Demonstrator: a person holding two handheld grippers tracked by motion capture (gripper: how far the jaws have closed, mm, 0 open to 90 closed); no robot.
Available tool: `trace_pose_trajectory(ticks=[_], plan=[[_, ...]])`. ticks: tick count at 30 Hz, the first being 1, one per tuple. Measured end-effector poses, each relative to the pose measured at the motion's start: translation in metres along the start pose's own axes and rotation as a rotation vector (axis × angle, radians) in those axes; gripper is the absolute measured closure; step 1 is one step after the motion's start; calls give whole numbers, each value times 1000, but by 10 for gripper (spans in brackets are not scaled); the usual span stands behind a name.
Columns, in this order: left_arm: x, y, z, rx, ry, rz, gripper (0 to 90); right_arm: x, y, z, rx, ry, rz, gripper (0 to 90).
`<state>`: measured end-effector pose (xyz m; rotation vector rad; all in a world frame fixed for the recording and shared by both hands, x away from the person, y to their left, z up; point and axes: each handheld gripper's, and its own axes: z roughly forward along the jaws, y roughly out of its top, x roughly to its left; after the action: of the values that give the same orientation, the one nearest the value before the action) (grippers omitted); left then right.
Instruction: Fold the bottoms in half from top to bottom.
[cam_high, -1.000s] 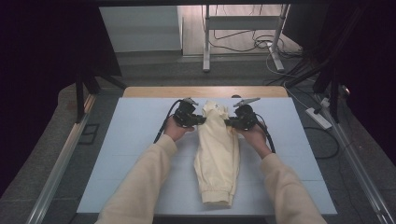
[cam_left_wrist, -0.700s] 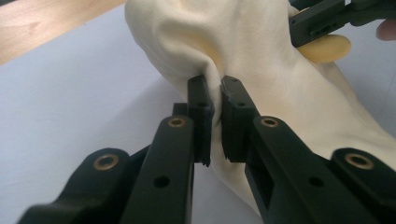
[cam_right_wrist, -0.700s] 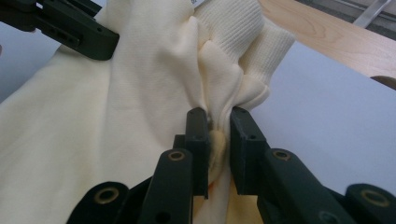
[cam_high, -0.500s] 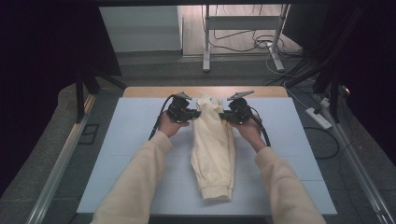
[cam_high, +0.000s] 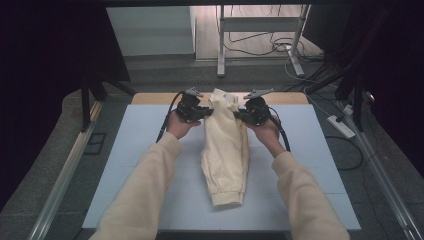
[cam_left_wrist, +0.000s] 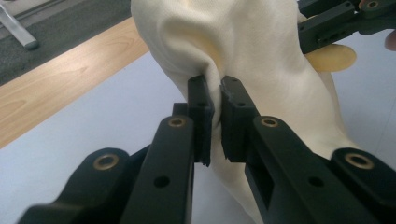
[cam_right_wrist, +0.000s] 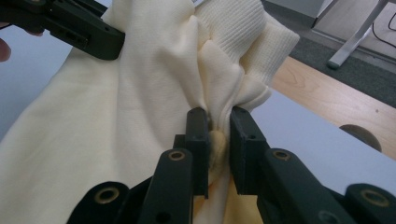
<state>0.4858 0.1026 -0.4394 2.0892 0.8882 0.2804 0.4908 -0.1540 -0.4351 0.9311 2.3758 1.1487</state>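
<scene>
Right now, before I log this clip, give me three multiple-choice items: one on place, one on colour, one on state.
1. Where does the garment's near end lie?
A on the blue mat
B on the floor
C on a chair

2. What colour is the garment?
A red
B cream
C black

3. How does the left gripper stand?
A wide open
B lying on the mat
C shut on cloth

Answers: 1 A, the cuffed end rests on the mat; 2 B, pale cream throughout; 3 C, cloth is pinched between its jaws, as with the right gripper.
</scene>
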Motion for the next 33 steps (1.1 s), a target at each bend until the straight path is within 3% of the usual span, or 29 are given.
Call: trace_pose_trajectory(ticks=[4,10,19,33], plan=[[2,6,-1,-12,11,12,831,-2,3,0,-5,-12,-10,789],[2,21,-12,-47,9,21,830,-7,19,-13,-60,-21,-12,789],[1,4,-3,-19,2,8,828,-1,5,-2,-16,-12,-17,788],[-6,-13,-2,-32,-17,13,825,4,-12,2,-9,1,-11,788]])
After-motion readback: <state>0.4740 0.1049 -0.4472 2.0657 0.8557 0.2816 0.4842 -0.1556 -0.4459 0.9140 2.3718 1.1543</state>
